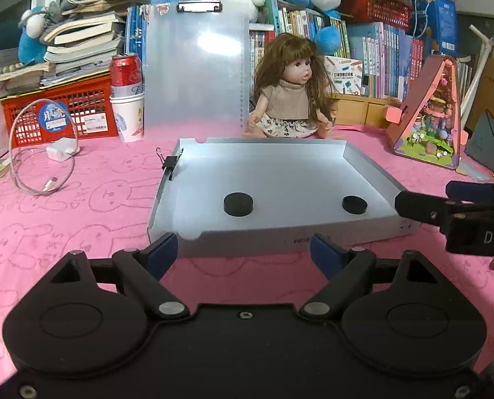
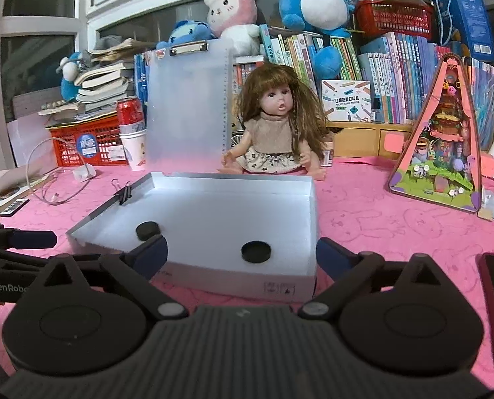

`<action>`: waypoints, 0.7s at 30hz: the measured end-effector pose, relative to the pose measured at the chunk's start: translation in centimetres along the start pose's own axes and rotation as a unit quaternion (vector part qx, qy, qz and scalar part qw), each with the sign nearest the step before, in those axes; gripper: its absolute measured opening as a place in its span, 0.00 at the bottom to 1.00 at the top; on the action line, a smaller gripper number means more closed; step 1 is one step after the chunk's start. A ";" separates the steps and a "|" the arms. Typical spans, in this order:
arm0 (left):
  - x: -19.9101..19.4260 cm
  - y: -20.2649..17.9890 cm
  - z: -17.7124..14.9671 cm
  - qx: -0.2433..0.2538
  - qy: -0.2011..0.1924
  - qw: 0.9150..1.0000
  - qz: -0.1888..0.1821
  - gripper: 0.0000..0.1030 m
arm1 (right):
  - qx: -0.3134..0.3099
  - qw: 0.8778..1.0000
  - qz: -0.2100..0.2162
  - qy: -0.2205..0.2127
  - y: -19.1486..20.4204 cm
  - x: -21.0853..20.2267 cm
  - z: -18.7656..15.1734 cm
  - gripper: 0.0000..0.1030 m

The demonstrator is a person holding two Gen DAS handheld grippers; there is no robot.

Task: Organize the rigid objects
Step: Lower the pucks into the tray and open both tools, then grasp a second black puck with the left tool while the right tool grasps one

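Two black discs, one (image 1: 238,203) left and one (image 1: 354,204) right, lie apart inside the single white box (image 1: 373,173) on the pink cloth (image 1: 80,206). The left gripper (image 1: 243,252) and right gripper (image 2: 242,256) both hang spread wide and empty just before the box's near wall.

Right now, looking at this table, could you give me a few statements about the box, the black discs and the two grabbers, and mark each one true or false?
1. Two black discs, the left disc and the right disc, lie inside the white box. True.
2. The left gripper is clamped on a disc. False: its jaws are open and empty, in front of the box.
3. A binder clip sits on the box's left wall. True.
4. The doll lies inside the box. False: it sits behind the box.
5. The right gripper holds nothing. True.
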State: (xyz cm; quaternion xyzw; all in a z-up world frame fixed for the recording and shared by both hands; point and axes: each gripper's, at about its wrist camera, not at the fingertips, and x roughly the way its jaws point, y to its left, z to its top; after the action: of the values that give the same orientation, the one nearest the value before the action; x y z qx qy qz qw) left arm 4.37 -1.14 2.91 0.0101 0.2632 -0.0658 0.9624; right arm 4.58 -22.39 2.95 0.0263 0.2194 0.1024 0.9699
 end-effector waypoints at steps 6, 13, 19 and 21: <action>-1.4 -0.1 -1.6 0.004 -0.012 1.000 0.006 0.83 | -0.015 1.000 0.010 -0.012 0.7 -1.2 -2.0 0.99; -2.5 0.3 -3.6 -0.019 -0.010 1.000 0.000 0.84 | -0.010 1.000 0.014 -0.022 0.8 -2.1 -3.9 1.00; -3.7 1.0 -4.3 -0.017 -0.016 1.000 0.009 0.84 | -0.003 1.000 0.010 -0.025 0.0 -3.4 -5.5 1.00; -4.3 1.4 -4.4 -0.019 -0.016 1.000 0.009 0.84 | -0.009 1.000 0.008 -0.020 -0.4 -3.8 -6.0 1.00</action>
State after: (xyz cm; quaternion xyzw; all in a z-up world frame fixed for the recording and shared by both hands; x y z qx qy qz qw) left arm -1.30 1.01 1.29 -0.0069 0.2485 -0.0523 0.9672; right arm -1.33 -23.52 -0.88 0.0217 0.1988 0.1114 0.9734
